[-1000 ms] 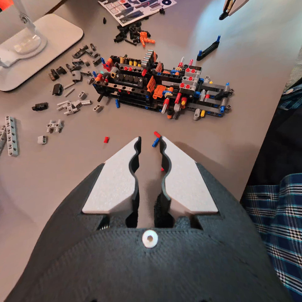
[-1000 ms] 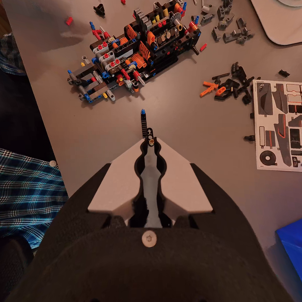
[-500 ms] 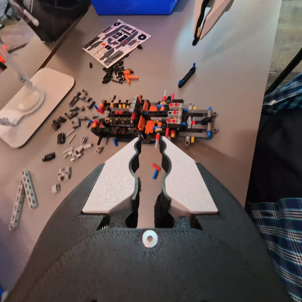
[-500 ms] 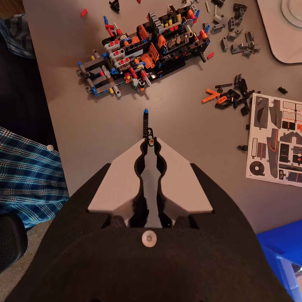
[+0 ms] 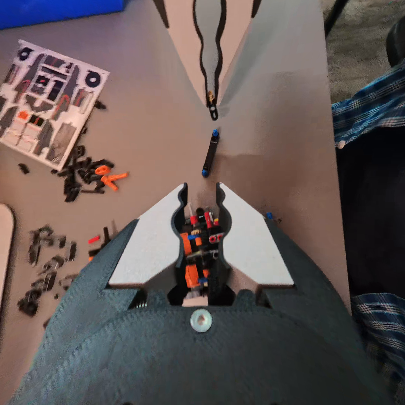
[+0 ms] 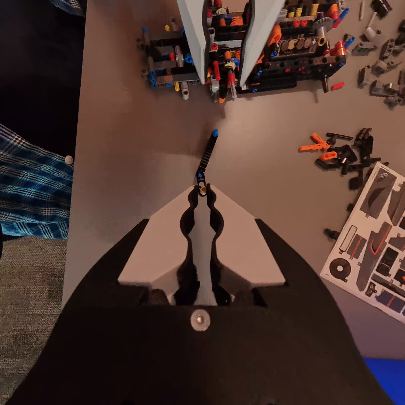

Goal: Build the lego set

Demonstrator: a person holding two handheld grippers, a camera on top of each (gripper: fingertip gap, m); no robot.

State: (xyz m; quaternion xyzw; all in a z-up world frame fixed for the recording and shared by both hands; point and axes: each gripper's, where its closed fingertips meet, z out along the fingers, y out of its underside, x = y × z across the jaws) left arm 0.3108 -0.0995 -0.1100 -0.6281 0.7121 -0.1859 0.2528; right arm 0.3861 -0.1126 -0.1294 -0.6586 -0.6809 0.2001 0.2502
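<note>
While the left gripper (image 5: 201, 186) hangs over the long, partly built black, orange and grey lego chassis (image 6: 285, 57) with its white fingers (image 6: 249, 43) apart on either side of the model's middle, the right gripper (image 6: 202, 186) is pinched together on a small black lego link with a tan pin (image 6: 202, 185). That link sticks out past the fingertips, above the grey table (image 6: 131, 131). Just ahead of it, a slim black toothed lego bar with blue pins at its ends (image 6: 208, 153) lies flat on the table between the two grippers, apart from the chassis. Whether the link touches the bar's near end cannot be told. A white sticker sheet with dark shapes (image 5: 48, 103) lies to one side, next to a loose heap of black and orange lego pieces (image 5: 92, 175). More grey and black lego parts (image 6: 381, 65) are scattered beyond the chassis's far end. A blue plaid sleeve (image 5: 368, 114) shows at the table's edge.
</note>
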